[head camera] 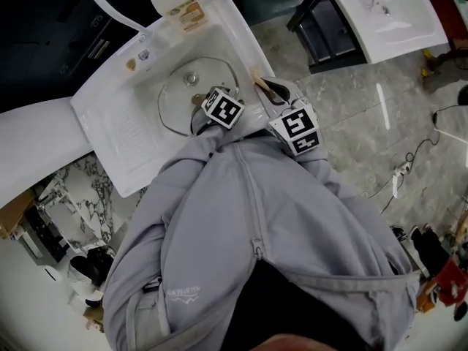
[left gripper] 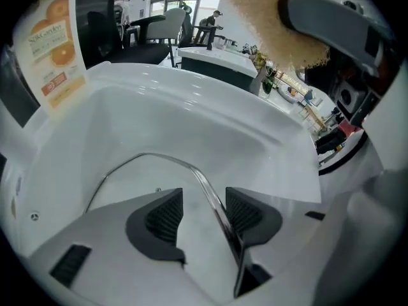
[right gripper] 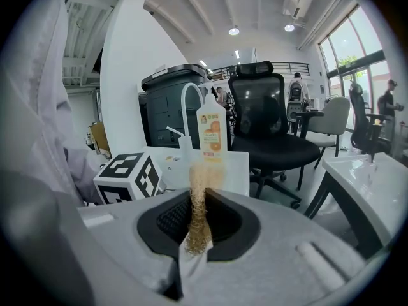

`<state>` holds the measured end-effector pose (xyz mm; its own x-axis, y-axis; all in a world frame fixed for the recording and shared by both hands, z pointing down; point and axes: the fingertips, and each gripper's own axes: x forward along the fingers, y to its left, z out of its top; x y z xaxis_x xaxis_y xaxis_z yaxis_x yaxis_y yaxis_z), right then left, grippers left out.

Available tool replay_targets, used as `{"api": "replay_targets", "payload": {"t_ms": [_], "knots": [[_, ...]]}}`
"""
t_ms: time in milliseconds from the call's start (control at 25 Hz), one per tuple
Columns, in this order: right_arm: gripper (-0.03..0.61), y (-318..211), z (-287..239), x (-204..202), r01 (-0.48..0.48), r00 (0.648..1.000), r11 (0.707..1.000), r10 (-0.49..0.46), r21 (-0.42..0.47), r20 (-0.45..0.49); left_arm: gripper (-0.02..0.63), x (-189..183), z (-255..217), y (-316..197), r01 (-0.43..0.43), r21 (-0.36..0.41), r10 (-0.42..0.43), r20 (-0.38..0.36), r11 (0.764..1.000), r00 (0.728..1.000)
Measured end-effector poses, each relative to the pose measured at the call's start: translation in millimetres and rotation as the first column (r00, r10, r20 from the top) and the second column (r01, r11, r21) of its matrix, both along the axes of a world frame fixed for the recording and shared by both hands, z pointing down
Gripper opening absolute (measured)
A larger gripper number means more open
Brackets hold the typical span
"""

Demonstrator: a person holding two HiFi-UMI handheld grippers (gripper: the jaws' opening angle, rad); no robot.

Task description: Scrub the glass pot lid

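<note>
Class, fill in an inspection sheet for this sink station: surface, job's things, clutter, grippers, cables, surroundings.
Surface: white sink, nothing on its drainboard.
Job's things: glass lid in the basin; tan scrub pad.
Clutter: soap bottle at the sink's back edge, by the faucet.
Grippers: left gripper open, the lid's rim between its jaws; right gripper shut on the scrub pad.
Cables: floor cable to the person's right.
Surroundings: white table, office chair.

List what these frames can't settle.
Left gripper view: left gripper body covers the near part of the glass lid; frame edge cuts the soap bottle label.
Right gripper view: lid out of sight; right gripper, shut on the scrubber, blocks downward view.
Head view: both pairs of jaws under marker cubes.
</note>
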<state>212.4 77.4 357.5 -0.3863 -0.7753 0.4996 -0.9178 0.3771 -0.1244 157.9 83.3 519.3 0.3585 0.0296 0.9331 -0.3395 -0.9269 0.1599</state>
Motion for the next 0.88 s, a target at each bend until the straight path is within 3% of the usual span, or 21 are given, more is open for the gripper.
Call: {"api": "replay_targets", "payload": {"t_ms": [200,320,640,880], "knots": [[0.035,-5,-2,-8,0.028,1.000,1.000,-0.028,0.010,0.004,0.181,-3,-4,-2,-0.017,0.053,0.016,0.031,0.998,0.999],[0.035,-8,-3,-15,0.051,0.999,0.999,-0.052,0.015,0.005,0.160,-9,-17,-3,-0.003,0.076,0.002,0.013,0.997,1.000],[0.035,-20,-6,-32,0.066,0.998,0.997,-0.067,0.040,0.018,0.094,-41,-82,-29,0.145,0.163,-0.123,-0.142,0.976,0.982],[0.035,-25,-4,-43,0.036,0.999,0.999,-0.037,0.020,0.030,0.060,-68,-128,-45,0.245,0.099,-0.203,-0.317,0.964,0.926]]}}
